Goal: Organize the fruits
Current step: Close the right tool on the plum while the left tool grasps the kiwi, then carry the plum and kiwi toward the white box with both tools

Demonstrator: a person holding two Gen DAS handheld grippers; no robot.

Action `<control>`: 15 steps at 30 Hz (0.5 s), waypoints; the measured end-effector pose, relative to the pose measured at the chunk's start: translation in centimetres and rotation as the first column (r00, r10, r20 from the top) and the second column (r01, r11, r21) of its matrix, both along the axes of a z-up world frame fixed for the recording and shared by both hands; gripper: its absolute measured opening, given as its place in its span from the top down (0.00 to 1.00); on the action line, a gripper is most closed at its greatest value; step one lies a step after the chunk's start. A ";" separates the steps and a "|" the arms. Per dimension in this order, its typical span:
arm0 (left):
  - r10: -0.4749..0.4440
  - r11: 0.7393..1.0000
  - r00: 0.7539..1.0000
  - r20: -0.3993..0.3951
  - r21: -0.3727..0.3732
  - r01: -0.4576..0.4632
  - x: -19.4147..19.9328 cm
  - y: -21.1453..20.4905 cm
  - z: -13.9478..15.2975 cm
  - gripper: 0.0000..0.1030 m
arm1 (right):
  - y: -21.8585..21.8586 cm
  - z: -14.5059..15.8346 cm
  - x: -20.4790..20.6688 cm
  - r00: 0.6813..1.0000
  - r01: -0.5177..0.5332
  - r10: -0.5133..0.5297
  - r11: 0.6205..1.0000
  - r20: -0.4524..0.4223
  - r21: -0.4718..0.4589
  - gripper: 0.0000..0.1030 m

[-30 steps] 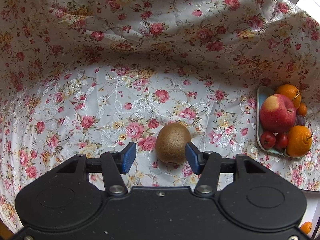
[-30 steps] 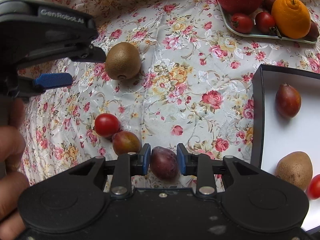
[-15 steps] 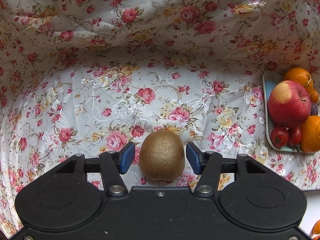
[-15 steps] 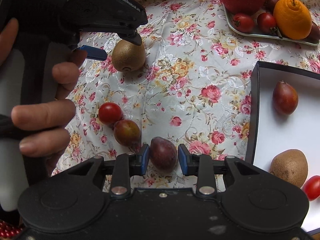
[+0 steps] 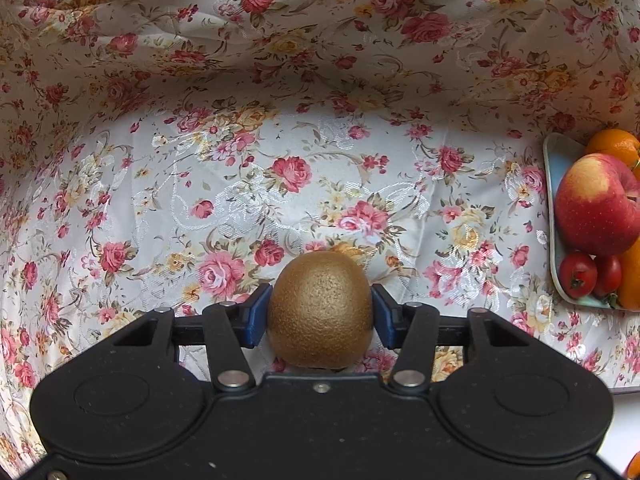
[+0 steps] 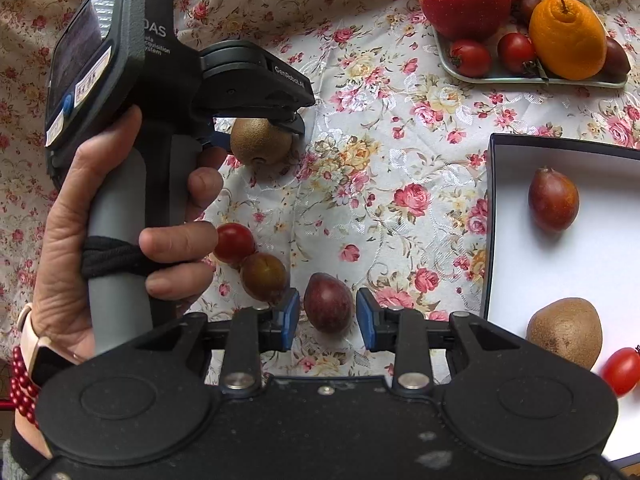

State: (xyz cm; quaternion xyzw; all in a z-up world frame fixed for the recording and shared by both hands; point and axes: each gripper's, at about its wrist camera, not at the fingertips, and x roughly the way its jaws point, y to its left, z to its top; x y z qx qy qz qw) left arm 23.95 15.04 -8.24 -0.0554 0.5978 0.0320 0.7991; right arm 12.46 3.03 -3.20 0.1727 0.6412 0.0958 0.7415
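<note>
Left gripper [image 5: 320,316]: jaws had just been closing, blue pads now against both sides of the kiwi [image 5: 320,310], which lay on the floral cloth [image 5: 240,200] mid-table, seemingly for lifting.

Right gripper [image 6: 327,316]: jaws had just spread, gaps either side of a plum [image 6: 328,306] resting on the cloth near the box's [image 6: 490,220] left wall.

Box held sorted fruit; tray [image 6: 520,78] at the far right edge held the stock.
</note>
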 end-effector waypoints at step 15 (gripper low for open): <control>0.118 0.990 0.992 0.034 0.070 -0.121 -1.2 4.1 3.8 0.44 | 3.2 -2.3 0.8 0.999 -0.018 0.013 0.993 -0.047 -0.119 0.66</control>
